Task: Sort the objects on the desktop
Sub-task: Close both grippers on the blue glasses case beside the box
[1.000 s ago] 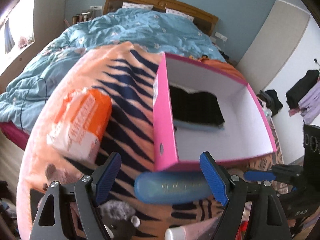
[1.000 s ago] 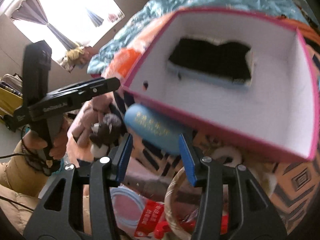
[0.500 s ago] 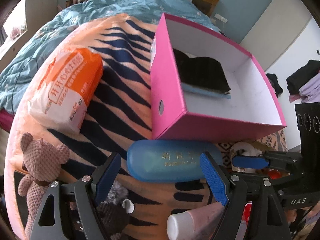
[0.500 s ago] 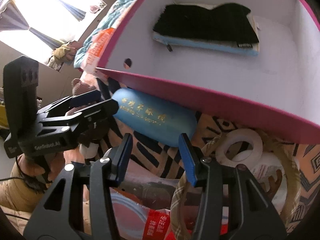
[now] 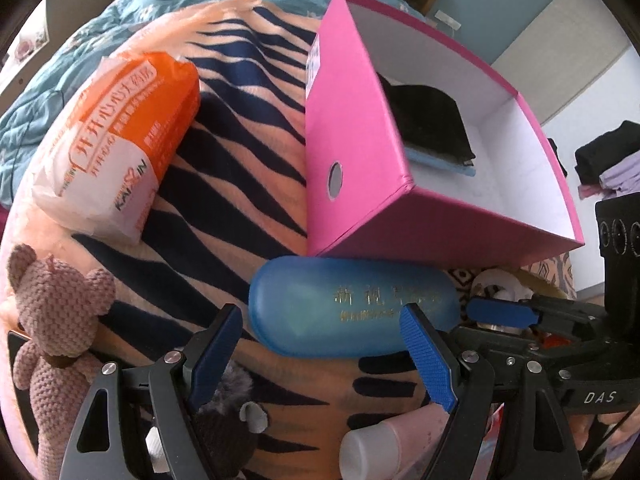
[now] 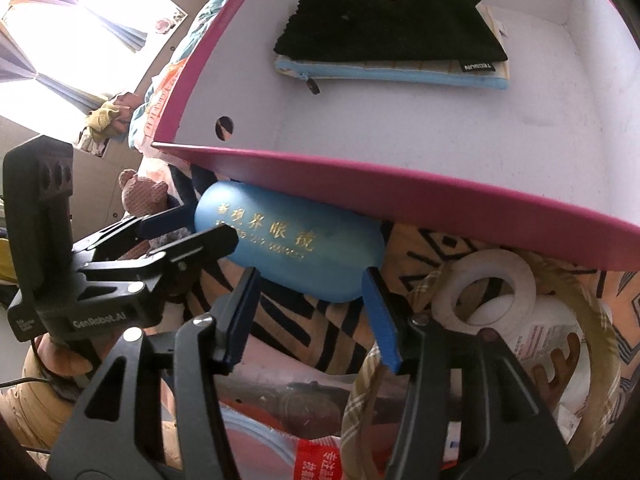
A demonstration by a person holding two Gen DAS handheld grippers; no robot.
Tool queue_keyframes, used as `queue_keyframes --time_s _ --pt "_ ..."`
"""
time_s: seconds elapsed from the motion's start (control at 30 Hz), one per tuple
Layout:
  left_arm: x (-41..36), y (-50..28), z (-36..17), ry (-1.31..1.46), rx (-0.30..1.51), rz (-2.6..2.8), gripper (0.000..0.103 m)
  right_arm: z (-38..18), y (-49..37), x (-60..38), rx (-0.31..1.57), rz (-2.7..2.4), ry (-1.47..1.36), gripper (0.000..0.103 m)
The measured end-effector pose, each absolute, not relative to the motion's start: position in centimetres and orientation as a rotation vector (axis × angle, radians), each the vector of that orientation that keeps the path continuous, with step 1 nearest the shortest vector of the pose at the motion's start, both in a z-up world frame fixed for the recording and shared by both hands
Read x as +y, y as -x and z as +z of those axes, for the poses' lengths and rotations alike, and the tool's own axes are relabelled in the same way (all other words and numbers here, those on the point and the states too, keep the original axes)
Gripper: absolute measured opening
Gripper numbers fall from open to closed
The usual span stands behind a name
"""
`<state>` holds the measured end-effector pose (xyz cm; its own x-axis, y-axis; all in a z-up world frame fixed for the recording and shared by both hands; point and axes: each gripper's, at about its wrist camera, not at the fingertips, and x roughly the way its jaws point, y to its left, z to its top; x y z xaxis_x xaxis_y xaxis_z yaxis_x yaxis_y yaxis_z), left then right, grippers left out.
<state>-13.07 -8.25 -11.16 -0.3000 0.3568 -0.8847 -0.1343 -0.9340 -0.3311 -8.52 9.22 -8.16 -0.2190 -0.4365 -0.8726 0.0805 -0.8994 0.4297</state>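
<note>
Left wrist view: open, empty left hand-held gripper [image 5: 320, 354] faces smooth blue hard-shell glasses case [image 5: 352, 310]; likely rigid, slippery, so grip its narrow middle.

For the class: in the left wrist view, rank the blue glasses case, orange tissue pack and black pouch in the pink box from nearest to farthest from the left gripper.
1. Blue glasses case, just ahead of the left gripper.
2. Orange tissue pack, farther left.
3. Black pouch, inside the pink box, right.

Both wrist cameras look down close from opposite sides, sharing the blue glasses case [image 5: 352, 312] [image 6: 292, 248] and pink box [image 5: 356, 168] [image 6: 400, 196].
</note>
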Motion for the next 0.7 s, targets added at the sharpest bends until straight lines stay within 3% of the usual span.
queue_keyframes --time_s 0.33,0.7 --pt "-8.05 13.59 -11.8 1.659 -0.271 2.256 0.083 -8.77 9.25 9.69 -0.487 -2.171 -1.738 0.069" --pt "-8.09 14.09 -11.9 1.664 -0.265 2.237 0.083 -9.04 9.29 10.02 -0.505 -2.186 -1.716 0.072"
